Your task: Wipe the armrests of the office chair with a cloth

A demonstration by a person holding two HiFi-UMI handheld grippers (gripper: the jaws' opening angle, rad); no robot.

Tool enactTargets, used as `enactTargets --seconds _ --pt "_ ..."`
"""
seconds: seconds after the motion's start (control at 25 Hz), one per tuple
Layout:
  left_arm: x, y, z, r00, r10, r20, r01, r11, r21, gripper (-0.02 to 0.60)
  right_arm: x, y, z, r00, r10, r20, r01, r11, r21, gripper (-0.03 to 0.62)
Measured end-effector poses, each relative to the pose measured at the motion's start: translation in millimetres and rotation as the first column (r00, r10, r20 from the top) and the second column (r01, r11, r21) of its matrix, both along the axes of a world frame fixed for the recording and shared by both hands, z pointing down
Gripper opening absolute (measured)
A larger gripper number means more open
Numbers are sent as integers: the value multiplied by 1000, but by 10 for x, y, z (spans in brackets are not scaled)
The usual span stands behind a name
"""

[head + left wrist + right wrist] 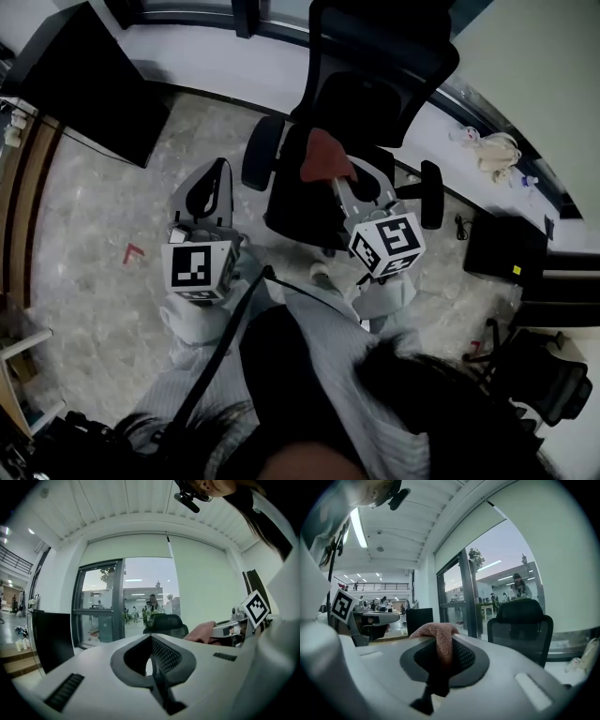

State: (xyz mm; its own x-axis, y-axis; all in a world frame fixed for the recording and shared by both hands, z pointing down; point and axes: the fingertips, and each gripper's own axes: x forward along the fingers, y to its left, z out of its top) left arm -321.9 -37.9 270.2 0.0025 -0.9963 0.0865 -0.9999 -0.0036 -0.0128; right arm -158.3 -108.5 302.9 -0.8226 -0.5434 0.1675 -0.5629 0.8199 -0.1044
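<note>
Pale grey shells form the left gripper [217,173] and right gripper [336,183], each topped by a black-and-white marker cube [199,267] (sleeves [190,326] light grey).

cloth [325,157] dusty red-pink | chair [375,66] black, mesh-textured back | left gripper [214,178], right gripper [345,187] pale grey, black-and-white square markers | floor [94,216] mottled grey, red mark [132,251]

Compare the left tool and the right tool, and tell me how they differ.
The right tool is clamped on a pinkish cloth; the left tool holds nothing. The right tool reaches over the seat of the chair, while the left tool hangs over the floor beside it. Both have their jaws closed and point toward the chair.
</note>
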Motion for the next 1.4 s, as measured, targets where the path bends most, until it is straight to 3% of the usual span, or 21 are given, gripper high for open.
enactTargets --seconds 0.16,0.32,0.68,0.88,0.96,1.08,1.4 --pt "-599 -210 78 995 101 1 -101 994 -39 3 -626 -198 147 997 70 -42 -71 997 -5 28" --pt "-1002 -375 114 980 201 -1 -201 978 -64 3 -983 -277 256 984 169 -63 -170 985 -16 28" --pt "-1263 -525 518 967 240 -87 -248 963 -108 3 -1209 -471 846 953 208 -218 -228 971 -68 28" --pt "-1371 -487 819 969 226 -98 -239 958 -161 3 -1455 -764 1673 910 109 -400 -161 982 -98 28" --pt "-1406 -497 966 969 218 -112 -237 953 -189 3 -1603 -704 2218 870 6 -493 -104 979 -173 28" --pt "-1438 -471 1148 968 209 -137 -236 945 -228 3 -1733 -262 2919 809 -152 -568 -44 948 -315 28" --pt "-1511 -637 1389 973 168 -158 -205 944 -258 3 -1671 213 3043 824 -199 -531 -18 926 -376 28"
